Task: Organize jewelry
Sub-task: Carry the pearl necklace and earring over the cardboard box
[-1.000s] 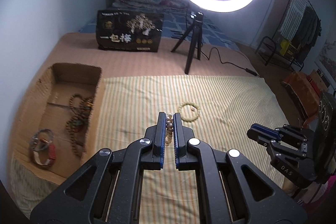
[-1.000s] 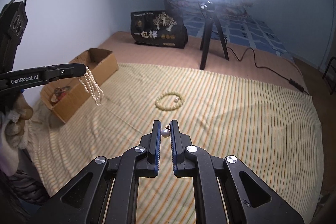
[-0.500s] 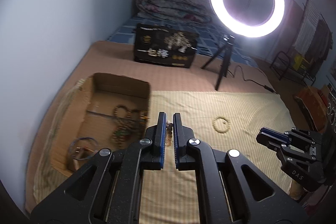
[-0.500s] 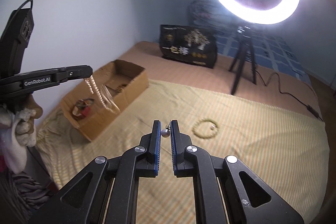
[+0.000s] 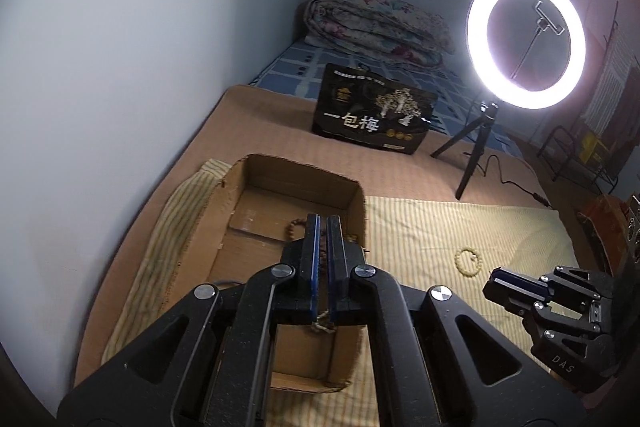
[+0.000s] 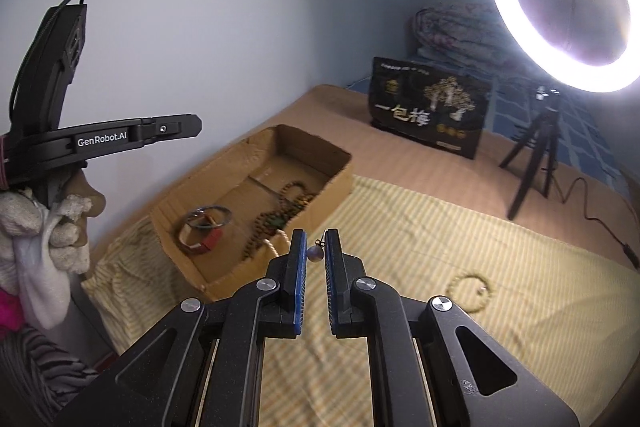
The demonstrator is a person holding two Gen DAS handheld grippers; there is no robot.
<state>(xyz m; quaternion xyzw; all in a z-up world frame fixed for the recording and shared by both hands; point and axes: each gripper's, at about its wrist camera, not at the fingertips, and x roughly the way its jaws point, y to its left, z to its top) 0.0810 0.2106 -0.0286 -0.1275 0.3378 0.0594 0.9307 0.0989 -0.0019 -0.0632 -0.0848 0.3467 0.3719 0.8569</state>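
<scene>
While near box, pearl between tongs

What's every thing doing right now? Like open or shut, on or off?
left gripper, shut on a bead strand
right gripper, shut on a small pearl drop
cardboard box, open on top, jewelry inside
ring light, switched on
pale bracelet, lying loose on the striped cloth
</scene>
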